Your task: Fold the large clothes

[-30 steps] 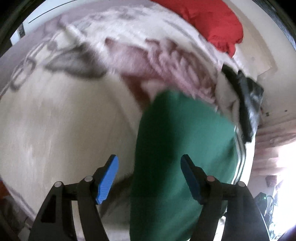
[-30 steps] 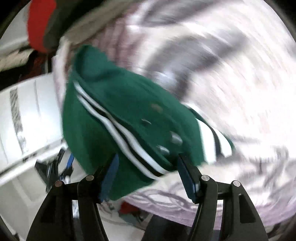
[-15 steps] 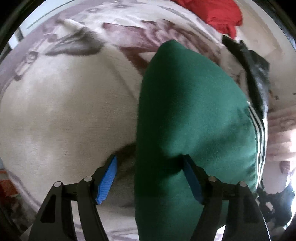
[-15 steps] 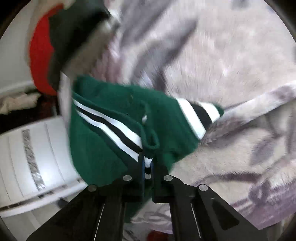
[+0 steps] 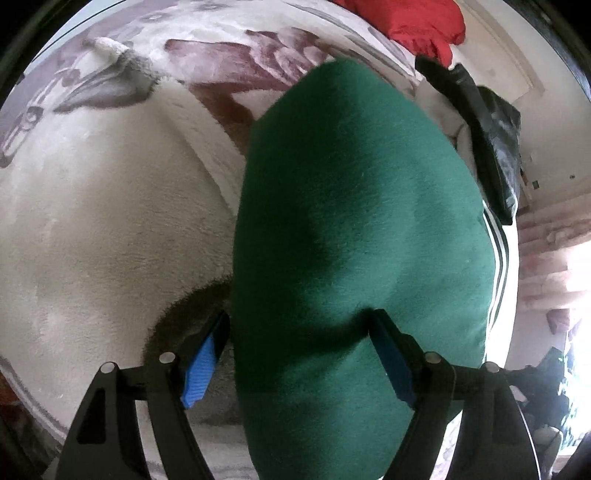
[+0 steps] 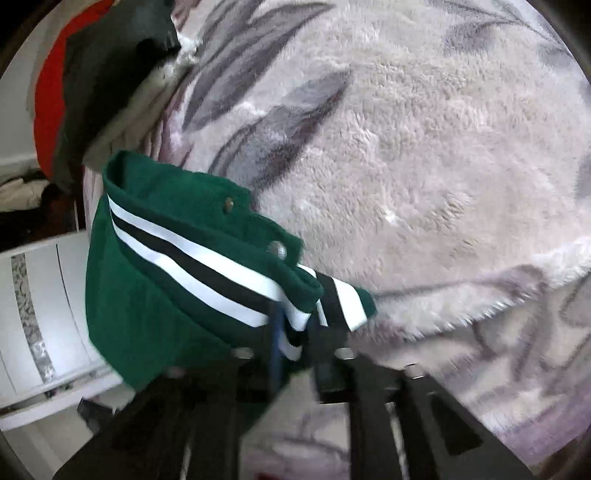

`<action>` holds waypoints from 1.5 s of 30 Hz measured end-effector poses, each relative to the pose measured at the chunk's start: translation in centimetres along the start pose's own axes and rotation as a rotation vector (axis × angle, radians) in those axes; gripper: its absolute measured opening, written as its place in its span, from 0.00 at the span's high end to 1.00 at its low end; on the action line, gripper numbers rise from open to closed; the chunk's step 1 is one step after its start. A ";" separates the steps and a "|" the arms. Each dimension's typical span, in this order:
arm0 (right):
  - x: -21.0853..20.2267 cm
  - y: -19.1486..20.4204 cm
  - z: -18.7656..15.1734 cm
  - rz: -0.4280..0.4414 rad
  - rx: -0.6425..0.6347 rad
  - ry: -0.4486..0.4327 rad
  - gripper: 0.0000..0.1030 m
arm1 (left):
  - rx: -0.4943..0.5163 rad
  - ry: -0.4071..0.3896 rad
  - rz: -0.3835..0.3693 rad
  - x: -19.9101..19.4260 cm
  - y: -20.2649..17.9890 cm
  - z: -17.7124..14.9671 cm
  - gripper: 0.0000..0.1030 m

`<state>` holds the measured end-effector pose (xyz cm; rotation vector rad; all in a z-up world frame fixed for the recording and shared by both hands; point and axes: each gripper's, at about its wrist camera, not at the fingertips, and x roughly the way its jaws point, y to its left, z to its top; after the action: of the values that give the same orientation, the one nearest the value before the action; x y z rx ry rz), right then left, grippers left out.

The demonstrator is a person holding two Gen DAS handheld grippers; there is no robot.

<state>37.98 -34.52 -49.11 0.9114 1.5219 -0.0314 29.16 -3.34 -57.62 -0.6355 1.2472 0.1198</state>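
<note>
A green fleece jacket point(image 5: 354, 229) with white and black striped trim lies on a fluffy patterned blanket point(image 5: 103, 206). In the left wrist view my left gripper point(image 5: 299, 354) is open, its blue pads either side of the jacket's near fold, pressing into the fabric. In the right wrist view the same green jacket point(image 6: 155, 295) shows its striped hem and metal snaps. My right gripper point(image 6: 295, 332) is shut on the striped hem at the jacket's near corner, close to the blanket point(image 6: 406, 166).
A red garment point(image 5: 417, 22) and a dark garment point(image 5: 487, 122) lie at the far end of the bed; both show in the right wrist view's top left point(image 6: 92, 74). A white piece of furniture point(image 6: 40, 314) stands beside the bed.
My right gripper closed on the jacket's striped hem and is drawing it along the blanket. My left gripper moved lower and closer onto the green jacket, still open.
</note>
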 end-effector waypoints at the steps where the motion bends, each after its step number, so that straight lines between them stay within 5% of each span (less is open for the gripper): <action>1: -0.9 0.3 0.1 0.011 -0.013 -0.014 0.57 | -0.012 -0.009 -0.009 -0.4 0.2 0.1 0.25; 4: -3.0 2.3 1.5 0.037 -0.099 -0.053 0.43 | -0.046 -0.037 -0.034 -1.2 0.5 0.9 0.25; 10: 0.9 11.0 4.6 0.033 -0.349 0.005 0.42 | -0.072 -0.130 -0.053 -1.2 0.2 7.6 0.25; 12: 2.4 12.9 4.8 0.023 -0.403 0.034 0.42 | -0.055 -0.139 -0.055 0.4 0.0 10.2 0.32; 15: 4.5 14.9 4.9 -0.051 -0.471 0.072 0.42 | -0.055 -0.104 -0.081 3.2 0.6 12.7 0.61; 18: 5.5 15.4 5.3 -0.085 -0.460 0.089 0.42 | -0.085 -0.090 -0.116 4.3 1.7 13.7 0.72; 24: 4.4 14.9 6.4 -0.010 -0.417 0.094 0.34 | -0.068 -0.093 -0.117 4.4 1.5 13.8 0.75; 27: 5.5 15.4 6.1 -0.050 -0.471 0.127 0.32 | -0.050 -0.103 -0.103 4.1 1.4 13.7 0.75; 28: 5.4 15.8 5.8 -0.063 -0.494 0.106 0.40 | -0.048 -0.104 -0.104 4.1 1.5 13.7 0.75; 29: 5.0 16.1 5.5 -0.062 -0.520 0.076 0.59 | -0.046 -0.103 -0.104 4.3 1.5 13.8 0.75; 30: 4.6 16.4 5.5 -0.081 -0.519 0.055 0.95 | -0.044 -0.102 -0.106 4.4 1.4 13.9 0.75; 35: 1.5 16.3 6.6 -0.085 -0.455 -0.067 0.96 | -0.012 -0.100 -0.098 4.6 0.7 14.0 0.75; 38: 5.1 15.0 7.3 -0.159 -0.426 0.076 0.96 | -0.029 -0.082 -0.093 4.1 0.7 14.2 0.72; 40: 5.0 15.1 8.1 -0.129 -0.396 0.100 0.94 | -0.047 -0.083 -0.098 2.9 0.9 14.1 0.72; 42: 3.5 14.7 8.7 -0.068 -0.374 0.139 0.83 | -0.071 -0.096 -0.119 1.1 1.5 13.8 0.70; 43: 2.6 14.4 8.9 -0.048 -0.371 0.140 0.64 | -0.088 -0.101 -0.123 0.3 1.8 13.5 0.67; 45: 0.7 13.5 9.5 -0.008 -0.386 0.137 0.31 | -0.123 -0.102 -0.130 -1.1 2.7 12.7 0.37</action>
<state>53.32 -29.96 -45.06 0.6074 1.5869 0.3153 38.36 5.59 -55.45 -0.8060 1.1030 0.1201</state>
